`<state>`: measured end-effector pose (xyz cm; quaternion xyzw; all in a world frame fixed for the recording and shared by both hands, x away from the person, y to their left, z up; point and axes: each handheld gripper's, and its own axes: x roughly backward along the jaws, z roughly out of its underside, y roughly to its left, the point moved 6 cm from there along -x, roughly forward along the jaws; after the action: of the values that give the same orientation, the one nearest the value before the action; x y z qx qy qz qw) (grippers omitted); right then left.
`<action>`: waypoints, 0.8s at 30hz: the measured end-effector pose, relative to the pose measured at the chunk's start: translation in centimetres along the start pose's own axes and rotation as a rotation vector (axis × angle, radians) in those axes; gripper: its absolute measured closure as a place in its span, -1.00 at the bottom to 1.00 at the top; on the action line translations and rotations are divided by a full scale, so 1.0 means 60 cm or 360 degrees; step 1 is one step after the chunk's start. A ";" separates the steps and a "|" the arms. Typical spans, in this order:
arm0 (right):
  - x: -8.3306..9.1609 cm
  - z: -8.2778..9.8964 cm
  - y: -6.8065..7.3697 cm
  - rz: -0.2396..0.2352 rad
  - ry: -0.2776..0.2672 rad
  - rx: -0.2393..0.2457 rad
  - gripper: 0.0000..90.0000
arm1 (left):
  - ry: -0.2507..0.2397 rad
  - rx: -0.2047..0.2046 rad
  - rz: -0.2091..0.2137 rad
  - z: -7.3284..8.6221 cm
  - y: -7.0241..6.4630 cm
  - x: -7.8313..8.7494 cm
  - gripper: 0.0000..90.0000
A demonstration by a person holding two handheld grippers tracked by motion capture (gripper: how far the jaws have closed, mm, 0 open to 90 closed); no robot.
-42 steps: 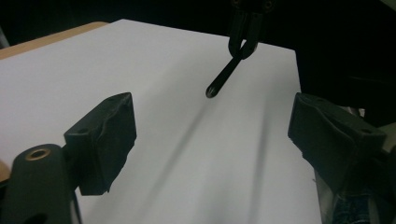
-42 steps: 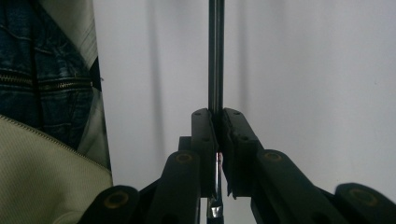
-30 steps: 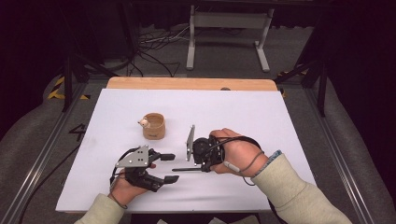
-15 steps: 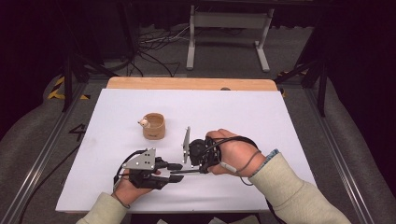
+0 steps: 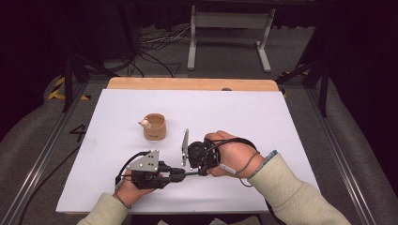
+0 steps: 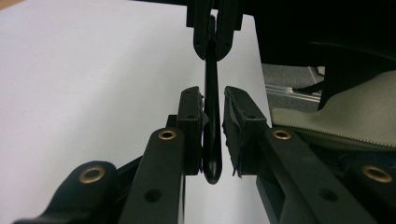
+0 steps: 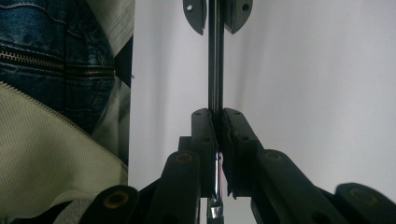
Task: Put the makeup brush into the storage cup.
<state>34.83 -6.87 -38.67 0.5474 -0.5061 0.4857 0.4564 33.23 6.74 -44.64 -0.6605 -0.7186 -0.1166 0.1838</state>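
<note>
A thin utensil with a black handle (image 6: 211, 116) and a metal shaft (image 7: 215, 70) lies level between my two grippers, low over the white table at the front middle. My right gripper (image 7: 218, 114) is shut on the shaft and also shows across from the left one (image 6: 212, 28). My left gripper (image 6: 213, 100) stands open around the rounded handle end: one pad is close against it and a gap shows at the other. In the high view, the left gripper (image 5: 180, 172) faces the right gripper (image 5: 197, 169), nearly tip to tip.
A small wooden cup (image 5: 154, 126) with a little white thing (image 5: 144, 123) on its rim stands left of centre, behind the grippers. The white sheet (image 5: 263, 117) covers the table, with a wooden strip (image 5: 192, 84) along the far edge. A metal stand (image 5: 230, 21) is on the floor beyond.
My left gripper has moved right, toward the right gripper, until its jaws came around the utensil's handle. The right gripper has tilted a little and kept its hold.
</note>
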 end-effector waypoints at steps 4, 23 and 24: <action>-0.001 -0.002 0.003 -0.0009 -0.0007 0.0012 0.87 | 0.0021 -0.0007 0.0017 0.002 -0.001 -0.001 0.83; 0.001 0.003 0.000 -0.0012 -0.0092 0.0039 0.83 | 0.0027 -0.0021 0.0001 0.001 -0.002 0.003 0.85; 0.003 0.004 0.001 -0.0010 -0.0106 0.0025 0.77 | 0.0025 -0.0019 -0.0002 0.001 -0.003 0.004 0.85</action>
<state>34.81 -7.12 -38.53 0.5684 -0.5155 0.4696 0.4366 33.04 6.96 -44.56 -0.6602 -0.7168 -0.1261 0.1855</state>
